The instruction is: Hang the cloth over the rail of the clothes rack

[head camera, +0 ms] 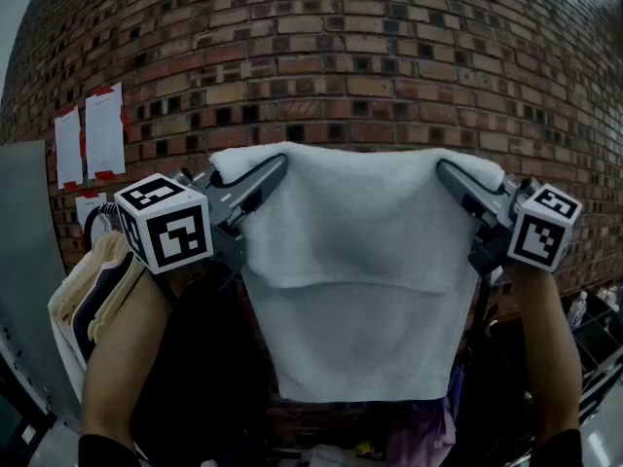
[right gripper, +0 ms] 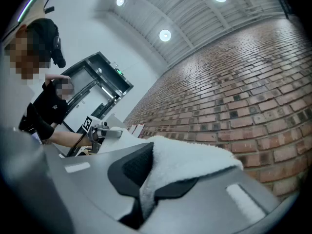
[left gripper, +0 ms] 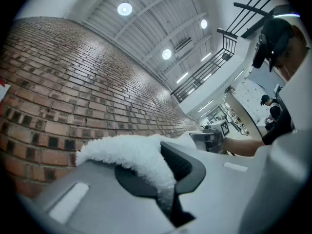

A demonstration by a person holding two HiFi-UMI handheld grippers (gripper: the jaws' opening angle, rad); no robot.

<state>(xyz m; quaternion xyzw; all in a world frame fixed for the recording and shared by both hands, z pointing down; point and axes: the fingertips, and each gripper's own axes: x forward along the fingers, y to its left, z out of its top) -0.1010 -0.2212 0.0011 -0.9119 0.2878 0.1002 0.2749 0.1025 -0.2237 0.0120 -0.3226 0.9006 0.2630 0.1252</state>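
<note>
A white fluffy cloth (head camera: pixel 355 280) is held up flat in front of the brick wall and hangs down from its two top corners. My left gripper (head camera: pixel 265 173) is shut on the cloth's top left corner; in the left gripper view the cloth (left gripper: pixel 134 157) is pinched between the jaws. My right gripper (head camera: pixel 450 175) is shut on the top right corner, and in the right gripper view the cloth (right gripper: pixel 183 162) bulges out from the closed jaws. The rack's rail is hidden behind the cloth.
A brick wall (head camera: pixel 370 56) fills the background, with papers (head camera: pixel 90 129) pinned at the left. Clothes (head camera: pixel 97 285) hang at the lower left. More garments and dark items (head camera: pixel 419 431) sit below the cloth. A metal frame piece (head camera: pixel 599 343) shows at the lower right.
</note>
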